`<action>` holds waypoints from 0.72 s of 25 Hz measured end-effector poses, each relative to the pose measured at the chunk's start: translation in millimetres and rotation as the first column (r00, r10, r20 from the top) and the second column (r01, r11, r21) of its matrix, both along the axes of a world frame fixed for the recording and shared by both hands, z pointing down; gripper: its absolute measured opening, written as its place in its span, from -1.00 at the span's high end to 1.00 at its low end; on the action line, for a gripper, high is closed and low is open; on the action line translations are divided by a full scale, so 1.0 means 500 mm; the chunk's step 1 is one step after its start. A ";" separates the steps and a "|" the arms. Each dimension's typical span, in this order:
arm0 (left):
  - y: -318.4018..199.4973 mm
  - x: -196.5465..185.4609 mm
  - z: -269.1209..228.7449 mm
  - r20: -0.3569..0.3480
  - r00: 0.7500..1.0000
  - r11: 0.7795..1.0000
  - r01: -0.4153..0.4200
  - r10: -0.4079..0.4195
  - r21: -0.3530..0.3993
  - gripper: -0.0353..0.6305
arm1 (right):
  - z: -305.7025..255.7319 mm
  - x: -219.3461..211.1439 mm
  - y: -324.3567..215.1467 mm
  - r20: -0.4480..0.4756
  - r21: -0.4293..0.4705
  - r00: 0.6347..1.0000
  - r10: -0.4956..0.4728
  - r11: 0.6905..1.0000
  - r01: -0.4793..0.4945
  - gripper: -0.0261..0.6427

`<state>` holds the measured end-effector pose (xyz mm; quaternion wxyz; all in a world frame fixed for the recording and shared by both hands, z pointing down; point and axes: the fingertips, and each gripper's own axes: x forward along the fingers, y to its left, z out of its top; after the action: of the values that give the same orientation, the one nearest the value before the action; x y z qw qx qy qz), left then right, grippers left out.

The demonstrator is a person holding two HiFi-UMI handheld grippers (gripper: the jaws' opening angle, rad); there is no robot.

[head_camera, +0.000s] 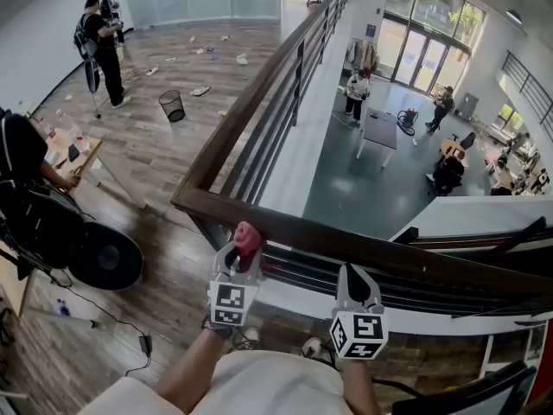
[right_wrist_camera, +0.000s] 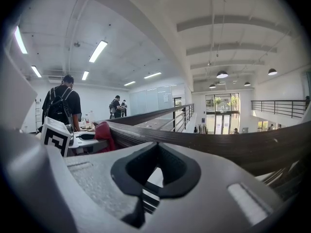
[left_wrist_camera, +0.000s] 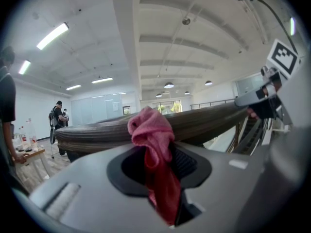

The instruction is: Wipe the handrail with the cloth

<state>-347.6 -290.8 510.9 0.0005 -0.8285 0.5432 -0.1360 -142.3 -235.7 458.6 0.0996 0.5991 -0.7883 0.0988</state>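
Note:
A dark wooden handrail (head_camera: 346,247) runs across in front of me and turns at a corner on the left. My left gripper (head_camera: 244,251) is shut on a pink-red cloth (head_camera: 248,234), and the bunched cloth sits against the near side of the rail just right of that corner. In the left gripper view the cloth (left_wrist_camera: 153,130) bulges above the jaws in front of the handrail (left_wrist_camera: 204,123). My right gripper (head_camera: 353,273) is shut with nothing in it, its tips just below the rail, right of the cloth. The right gripper view looks over the handrail (right_wrist_camera: 233,142) and catches the cloth (right_wrist_camera: 104,132) at its left.
Beyond the rail is a drop to a lower floor with a white table (head_camera: 380,130) and people. On my level stand a black wire bin (head_camera: 172,105), a cluttered wooden table (head_camera: 76,152), a black round seat (head_camera: 105,255) and a person with a backpack (head_camera: 102,46).

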 end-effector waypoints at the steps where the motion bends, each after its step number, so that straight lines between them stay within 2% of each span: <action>1: 0.000 -0.001 0.000 0.002 1.000 1.000 0.001 -0.001 -0.001 0.51 | 0.002 0.001 0.000 0.001 -0.002 1.000 0.001 1.000 -0.001 0.92; 13: 0.003 0.007 0.002 0.010 1.000 1.000 0.007 -0.006 -0.004 0.51 | 0.007 0.010 -0.003 0.014 -0.007 1.000 -0.002 1.000 0.002 0.91; 18: 0.004 0.007 0.001 0.036 0.999 1.000 0.015 -0.015 -0.005 0.51 | 0.011 0.006 -0.006 0.013 -0.013 1.000 -0.007 1.000 0.007 0.91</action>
<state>-344.3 -288.8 511.3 0.0069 -0.8219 0.5489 -0.1523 -139.3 -238.5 463.9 0.0987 0.5951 -0.7903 0.1077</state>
